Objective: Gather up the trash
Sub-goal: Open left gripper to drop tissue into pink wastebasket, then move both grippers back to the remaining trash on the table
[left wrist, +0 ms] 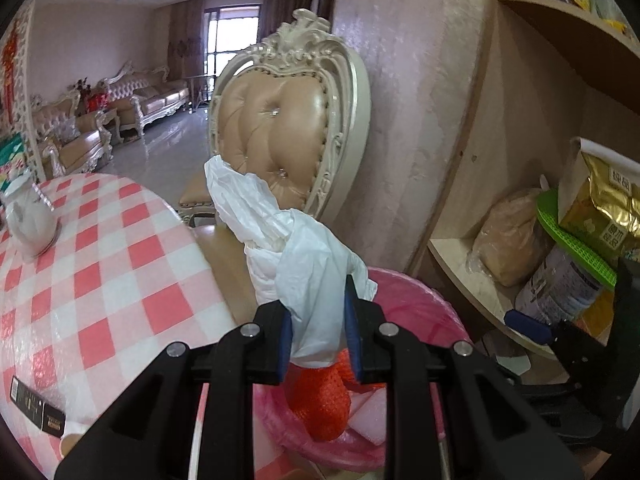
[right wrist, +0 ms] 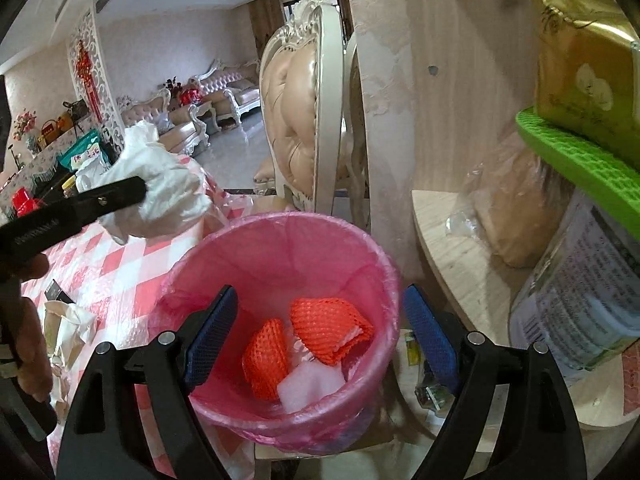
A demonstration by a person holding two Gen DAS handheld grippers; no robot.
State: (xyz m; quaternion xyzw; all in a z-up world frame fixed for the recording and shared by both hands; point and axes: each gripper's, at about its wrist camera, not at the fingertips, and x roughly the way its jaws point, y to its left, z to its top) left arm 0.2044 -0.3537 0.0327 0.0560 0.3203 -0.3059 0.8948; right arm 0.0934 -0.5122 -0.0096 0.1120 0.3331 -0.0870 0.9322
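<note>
Where the table ends, covered in a red-and-white checked cloth, a pink-lined bin stands beside a padded chair and wooden shelves. Left gripper: clamped on crumpled white plastic, near the bin. Right gripper: spread wide, empty, over the bin. Orange netting inside; items beneath indistinct.

Bin right of table (netting inside) — chair behind
</note>
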